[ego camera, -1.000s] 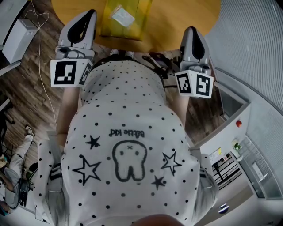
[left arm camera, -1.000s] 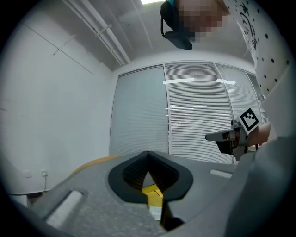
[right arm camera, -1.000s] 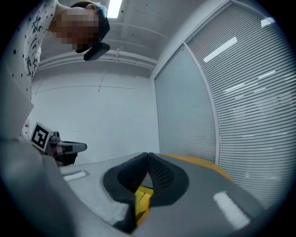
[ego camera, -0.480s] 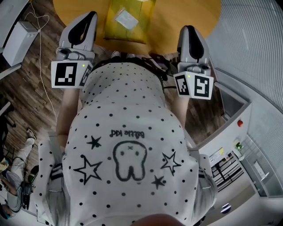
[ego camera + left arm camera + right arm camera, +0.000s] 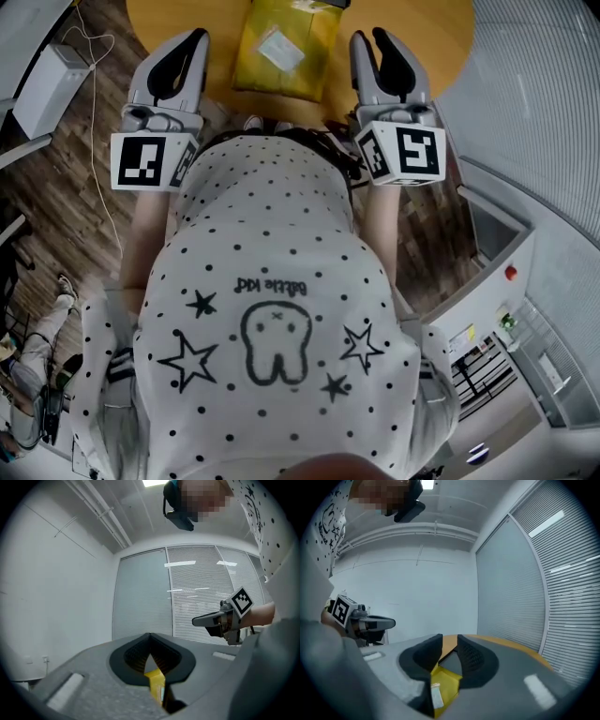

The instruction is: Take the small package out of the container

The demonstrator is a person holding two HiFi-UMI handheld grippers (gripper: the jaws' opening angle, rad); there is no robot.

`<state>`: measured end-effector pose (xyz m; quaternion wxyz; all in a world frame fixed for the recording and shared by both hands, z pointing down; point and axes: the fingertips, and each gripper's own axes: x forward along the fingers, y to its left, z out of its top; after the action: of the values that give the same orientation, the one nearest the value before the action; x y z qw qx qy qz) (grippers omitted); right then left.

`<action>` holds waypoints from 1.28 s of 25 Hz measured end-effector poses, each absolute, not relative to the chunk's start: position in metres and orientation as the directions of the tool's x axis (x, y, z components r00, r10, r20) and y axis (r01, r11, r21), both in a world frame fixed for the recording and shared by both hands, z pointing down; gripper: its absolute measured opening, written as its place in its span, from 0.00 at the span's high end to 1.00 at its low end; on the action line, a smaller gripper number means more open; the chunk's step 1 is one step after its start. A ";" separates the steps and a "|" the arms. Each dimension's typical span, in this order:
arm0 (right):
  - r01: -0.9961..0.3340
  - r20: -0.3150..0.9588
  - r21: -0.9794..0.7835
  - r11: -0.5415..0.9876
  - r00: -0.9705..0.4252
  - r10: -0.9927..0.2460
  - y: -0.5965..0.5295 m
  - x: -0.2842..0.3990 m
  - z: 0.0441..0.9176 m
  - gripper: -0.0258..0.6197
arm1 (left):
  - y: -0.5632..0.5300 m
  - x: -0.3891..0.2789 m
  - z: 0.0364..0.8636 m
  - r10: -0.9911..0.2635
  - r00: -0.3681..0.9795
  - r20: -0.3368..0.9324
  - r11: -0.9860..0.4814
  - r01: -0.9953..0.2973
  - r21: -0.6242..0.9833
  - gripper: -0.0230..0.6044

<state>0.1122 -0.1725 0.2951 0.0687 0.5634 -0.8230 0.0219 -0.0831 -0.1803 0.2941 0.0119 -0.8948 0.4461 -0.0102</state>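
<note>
The yellow bag (image 5: 302, 77), which I took for the container, lay flat on the round wooden surface (image 5: 427, 33), between my two grippers and ahead of them. Its long axis ran away from me, roughly the way the fingers pointed, leaning slightly right at the far end. A white patch (image 5: 279, 49) sat on its top face. I could not tell whether that was a label or the small package itself.

The right gripper (image 5: 373, 42) was the nearer one, just beside the bag's right edge but not touching it. Its fingers had just been opening and stood apart. In the right gripper view only the surface and the bag showed through the gap, with nothing pressed by the pads. From there the bag lay to the left of those fingers and a little below them.

The left gripper (image 5: 192, 39) stood farther off the bag's left edge, with bare surface between them. Its fingers were together at the tips and gripped nothing. The sliver of yellow low in the left gripper view was the bag lying beyond.

The bag's far end was cut off by the top of the head view, so I could not see its mouth or any contents. My own torso hid the near rim of the surface.
</note>
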 end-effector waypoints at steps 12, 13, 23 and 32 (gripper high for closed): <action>-0.873 0.285 0.016 0.488 -0.464 -0.839 -0.211 0.064 0.352 0.75 | -0.185 -0.087 0.290 -0.803 0.595 -0.004 -0.595 -0.803 -0.044 0.95; -0.868 0.298 0.009 0.496 -0.471 -0.830 -0.212 0.059 0.359 0.75 | -0.185 -0.088 0.289 -0.804 0.594 -0.006 -0.593 -0.804 -0.045 0.95; -0.830 0.420 -0.024 0.557 -0.514 -0.748 -0.225 0.031 0.415 0.75 | -0.184 -0.097 0.289 -0.814 0.580 -0.012 -0.579 -0.814 -0.052 0.95; -0.816 0.582 -0.058 0.575 -0.495 -0.645 -0.229 0.028 0.482 0.75 | -0.181 -0.103 0.287 -0.821 0.570 -0.021 -0.568 -0.821 -0.054 0.95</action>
<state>0.0281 -0.2289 0.4823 0.2589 0.4306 -0.8487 0.1652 -0.1035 -0.1811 0.2872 0.0285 -0.8856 0.4636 -0.0033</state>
